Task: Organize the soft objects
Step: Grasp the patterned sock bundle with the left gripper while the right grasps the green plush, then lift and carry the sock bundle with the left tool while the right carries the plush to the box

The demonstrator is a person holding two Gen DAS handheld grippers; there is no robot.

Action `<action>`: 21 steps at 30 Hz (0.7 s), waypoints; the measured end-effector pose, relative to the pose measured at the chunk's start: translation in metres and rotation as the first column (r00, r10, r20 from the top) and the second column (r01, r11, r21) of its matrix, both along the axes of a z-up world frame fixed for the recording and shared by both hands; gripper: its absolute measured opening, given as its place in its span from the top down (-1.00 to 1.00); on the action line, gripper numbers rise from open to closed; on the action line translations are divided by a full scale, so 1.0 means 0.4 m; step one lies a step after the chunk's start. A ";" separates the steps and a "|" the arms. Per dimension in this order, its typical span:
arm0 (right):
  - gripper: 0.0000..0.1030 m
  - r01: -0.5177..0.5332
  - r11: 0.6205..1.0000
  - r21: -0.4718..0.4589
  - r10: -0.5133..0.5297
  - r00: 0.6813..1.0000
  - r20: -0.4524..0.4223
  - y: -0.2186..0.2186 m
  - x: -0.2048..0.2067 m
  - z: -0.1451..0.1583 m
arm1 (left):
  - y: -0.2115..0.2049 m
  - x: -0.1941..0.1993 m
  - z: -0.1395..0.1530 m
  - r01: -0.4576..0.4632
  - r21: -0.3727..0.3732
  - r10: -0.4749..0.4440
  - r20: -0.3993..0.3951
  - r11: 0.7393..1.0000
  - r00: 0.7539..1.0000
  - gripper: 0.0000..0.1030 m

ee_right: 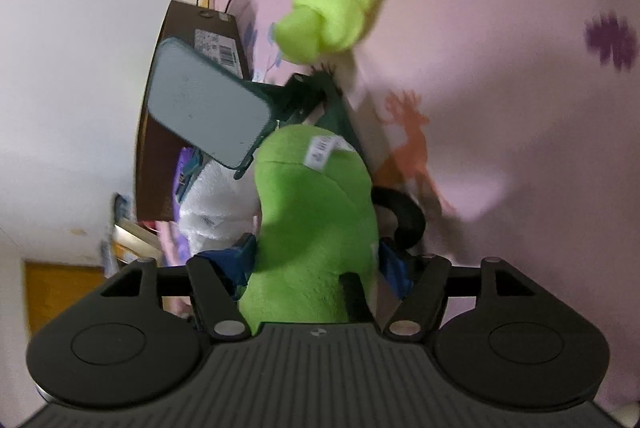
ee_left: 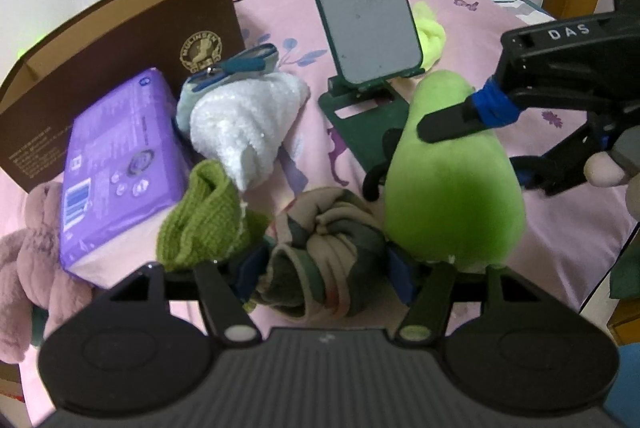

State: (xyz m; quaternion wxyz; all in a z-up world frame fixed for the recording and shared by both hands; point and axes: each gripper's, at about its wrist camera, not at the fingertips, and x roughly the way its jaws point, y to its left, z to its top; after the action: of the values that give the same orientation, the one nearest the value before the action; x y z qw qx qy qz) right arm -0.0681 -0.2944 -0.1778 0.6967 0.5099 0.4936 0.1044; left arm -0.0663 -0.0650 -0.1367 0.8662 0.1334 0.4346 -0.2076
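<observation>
My right claw (ee_right: 316, 268) is clenched on the green pear-shaped plush (ee_right: 316, 224), one finger (ee_left: 448, 124) pressed across its upper body; the plush stands near the middle of the pink bedsheet (ee_left: 500, 28), just in front of the green phone stand (ee_left: 368, 96). My left claw (ee_left: 324, 268) is clamped round the bundle of grey-green striped socks (ee_left: 328, 228) at the near edge of the bed.

To do this well, I judge I should grip deep, since plush squashes and slips, and lift straight up so the phone stand is not knocked.

I count one green plush, one sock bundle, one knitted green piece (ee_left: 200, 220), one white towel (ee_left: 244, 124), one yellow-green fluffy cloth (ee_right: 336, 12), one mauve plush (ee_left: 28, 260), one purple pack (ee_left: 120, 164), one brown box (ee_left: 120, 32).
</observation>
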 end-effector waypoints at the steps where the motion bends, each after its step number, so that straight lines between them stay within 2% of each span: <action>1: 0.03 0.008 1.000 0.018 -0.008 1.000 -0.003 -0.003 -0.005 -0.005 | 0.001 0.000 0.000 0.000 -0.002 0.000 0.001 1.000 1.000 -0.21; 6: 0.09 -0.017 1.000 -0.008 0.018 0.999 0.051 0.003 -0.016 0.025 | 0.011 -0.008 0.002 0.006 -0.022 -0.006 0.001 1.000 1.000 -0.15; 11: 0.10 -0.026 0.999 -0.041 0.029 0.996 0.078 -0.006 -0.030 0.049 | 0.038 -0.018 0.029 0.004 -0.073 -0.002 0.016 0.997 1.000 -0.14; 13: 0.10 -0.028 0.998 -0.063 0.034 0.995 0.090 -0.008 -0.035 0.059 | 0.049 -0.021 0.048 0.000 -0.093 0.002 0.030 0.996 1.000 -0.14; 21: 0.10 -0.002 0.999 -0.047 0.010 0.983 0.181 -0.029 -0.049 0.110 | 0.061 -0.033 0.142 0.066 -0.183 -0.043 0.127 0.981 0.991 -0.14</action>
State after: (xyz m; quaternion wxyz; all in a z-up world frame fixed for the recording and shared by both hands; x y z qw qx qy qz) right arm -0.0877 -0.3060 -0.1338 0.7503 0.4804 0.4318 0.1410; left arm -0.0797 -0.0407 -0.0798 0.8938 0.0760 0.3556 -0.2627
